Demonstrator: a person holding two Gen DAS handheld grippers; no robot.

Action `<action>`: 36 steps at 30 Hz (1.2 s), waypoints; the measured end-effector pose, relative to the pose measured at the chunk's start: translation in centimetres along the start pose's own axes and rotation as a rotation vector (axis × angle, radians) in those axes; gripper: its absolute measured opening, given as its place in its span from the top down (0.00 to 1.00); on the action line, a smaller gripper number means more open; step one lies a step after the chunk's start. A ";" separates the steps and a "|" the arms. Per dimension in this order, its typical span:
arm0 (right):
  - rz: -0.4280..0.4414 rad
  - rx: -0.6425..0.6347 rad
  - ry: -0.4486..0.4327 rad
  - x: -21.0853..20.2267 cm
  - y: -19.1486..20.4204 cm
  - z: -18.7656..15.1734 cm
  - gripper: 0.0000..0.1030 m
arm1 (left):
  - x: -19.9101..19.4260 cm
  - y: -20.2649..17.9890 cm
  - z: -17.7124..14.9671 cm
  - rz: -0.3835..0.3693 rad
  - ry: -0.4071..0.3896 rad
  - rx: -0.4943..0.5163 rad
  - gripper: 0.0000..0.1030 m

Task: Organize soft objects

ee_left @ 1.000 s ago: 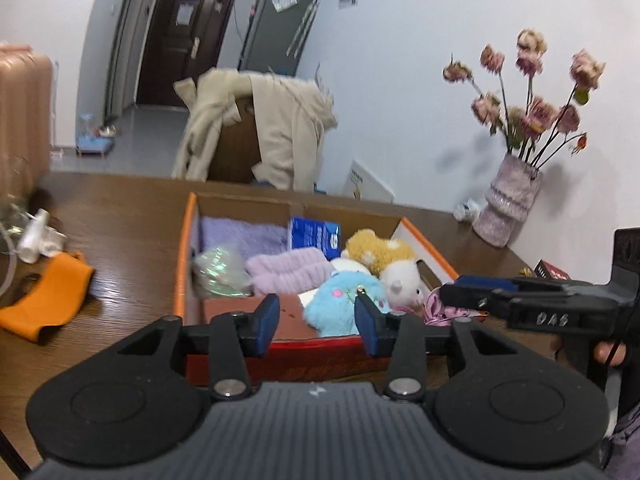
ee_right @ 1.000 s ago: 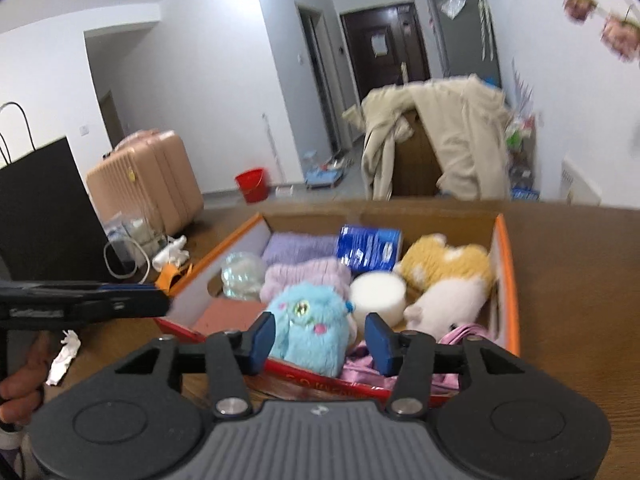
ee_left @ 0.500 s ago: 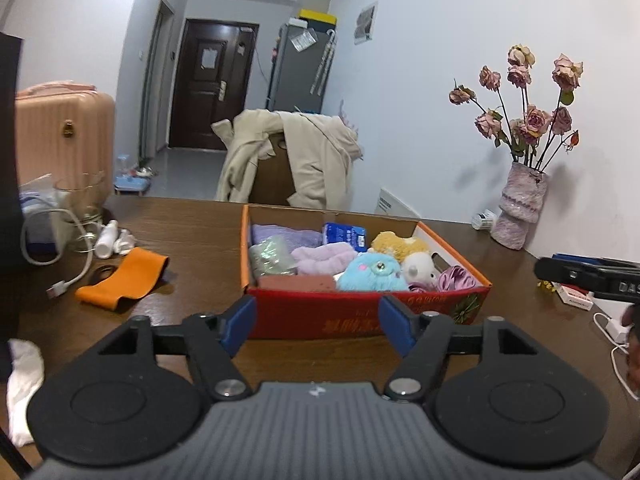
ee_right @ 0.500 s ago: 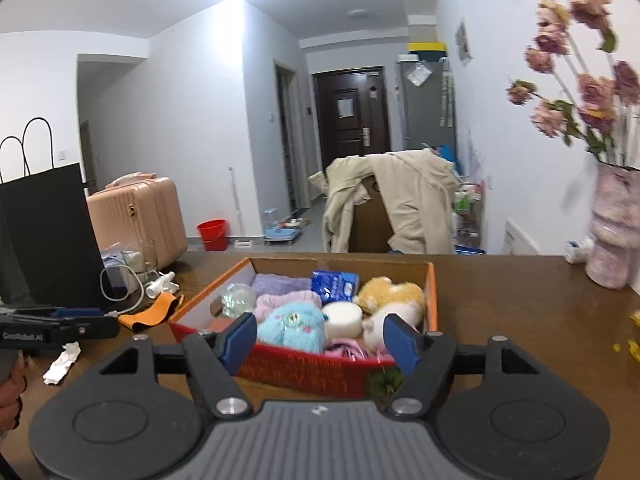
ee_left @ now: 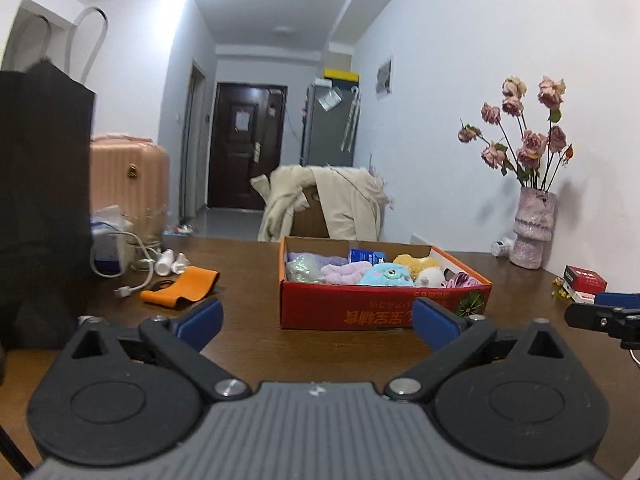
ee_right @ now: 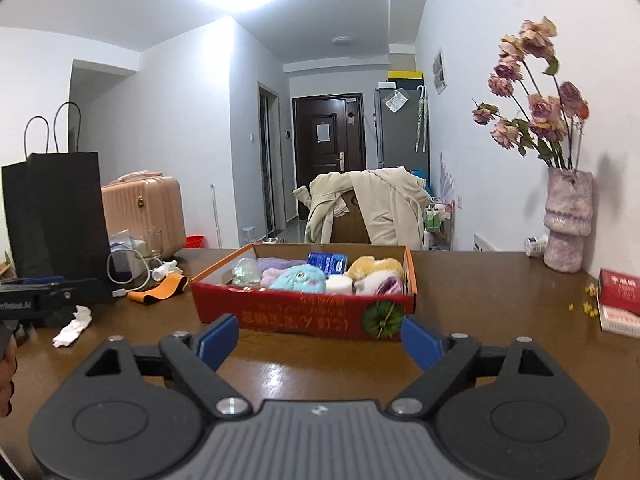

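Left gripper (ee_left: 316, 324) level, jaws just opened wide, empty; box (ee_left: 380, 314) ahead.

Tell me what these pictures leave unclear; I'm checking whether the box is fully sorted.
- Floor of the red cardboard box: both views, hidden by its front wall.
- Purple folded towel: right wrist view, mostly behind the blue furry plush toy.
- Pink gathered fabric: left wrist view, only its top clears the rim.
- Blue packet: print too small to read.
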State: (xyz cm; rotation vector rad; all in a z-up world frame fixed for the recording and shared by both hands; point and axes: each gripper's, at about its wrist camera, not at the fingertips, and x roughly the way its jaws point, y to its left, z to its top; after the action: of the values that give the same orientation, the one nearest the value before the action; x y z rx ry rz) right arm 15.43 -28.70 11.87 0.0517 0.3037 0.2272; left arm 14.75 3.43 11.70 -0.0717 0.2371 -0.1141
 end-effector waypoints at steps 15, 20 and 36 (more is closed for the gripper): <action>-0.038 -0.014 -0.078 -7.1 4.7 -7.8 0.03 | -7.5 -2.5 -6.3 0.065 -0.070 0.027 0.00; -0.033 -0.013 -0.077 -7.1 5.0 -7.9 0.03 | -7.2 -2.6 -6.3 0.064 -0.064 0.021 0.00; -0.035 0.019 -0.064 -6.5 4.4 -8.0 0.02 | -7.1 -2.9 -6.4 0.057 -0.058 0.040 0.00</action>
State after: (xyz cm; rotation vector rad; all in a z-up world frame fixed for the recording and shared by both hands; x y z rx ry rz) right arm 6.03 -25.80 6.49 0.0717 0.2431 0.1872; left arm 6.10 1.08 7.41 -0.0288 0.1785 -0.0595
